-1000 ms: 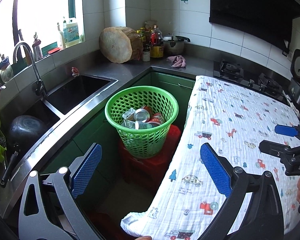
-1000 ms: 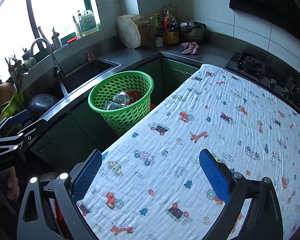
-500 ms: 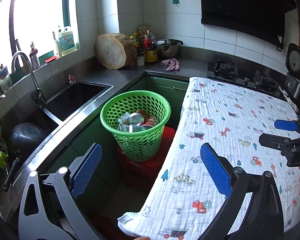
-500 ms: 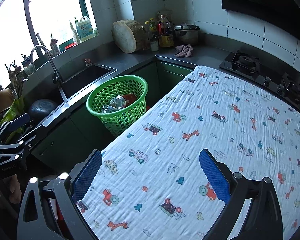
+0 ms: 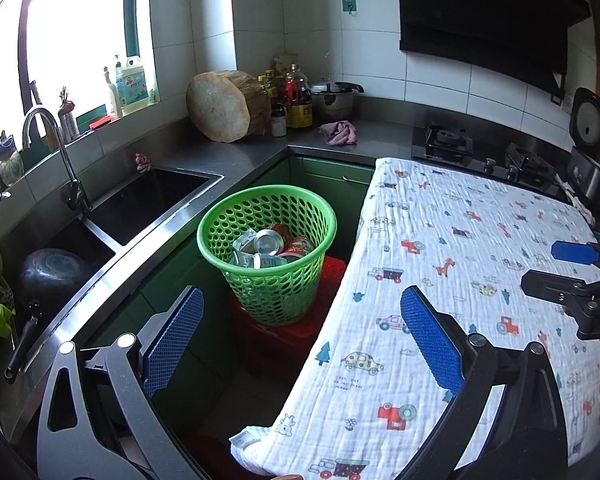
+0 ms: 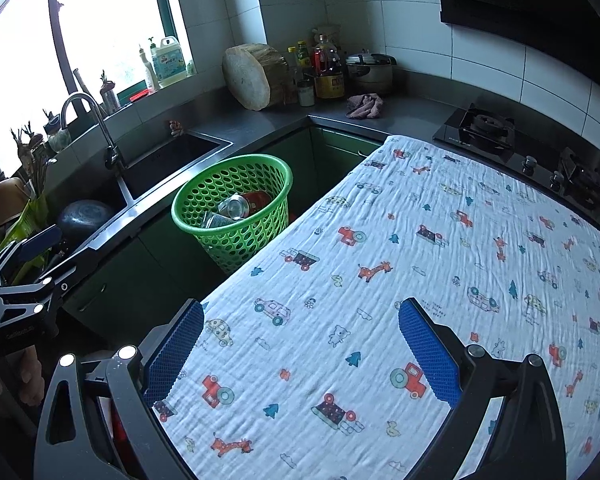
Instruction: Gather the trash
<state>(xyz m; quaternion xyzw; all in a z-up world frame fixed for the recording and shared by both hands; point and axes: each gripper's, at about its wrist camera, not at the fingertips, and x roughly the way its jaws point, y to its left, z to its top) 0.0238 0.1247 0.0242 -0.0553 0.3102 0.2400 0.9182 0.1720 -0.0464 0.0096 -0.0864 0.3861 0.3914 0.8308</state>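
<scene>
A table under a white cloth (image 6: 440, 264) printed with small vehicles and animals filled the space below and ahead of the right gripper (image 6: 300, 354), and lay to the right of the left gripper (image 5: 300, 340). A steel counter (image 5: 236, 156) with a dark sink (image 5: 148, 200) ran off to the left of both grippers, and a gas hob (image 6: 488, 130) sat far ahead on the right. The green basket (image 5: 276, 280) stood ahead of the left gripper, a little beyond its fingertips, on a red stool (image 5: 324, 308) between the counter and the table edge; from the right gripper it lay ahead and to the left (image 6: 236, 236). Crushed cans (image 5: 270, 246) were piled inside the basket, the trash already in it. Both grippers were spread wide, their 2 blue pads (image 5: 172, 334) well apart and holding nothing. The right gripper hung above the cloth, the left above the floor gap beside the table.
</scene>
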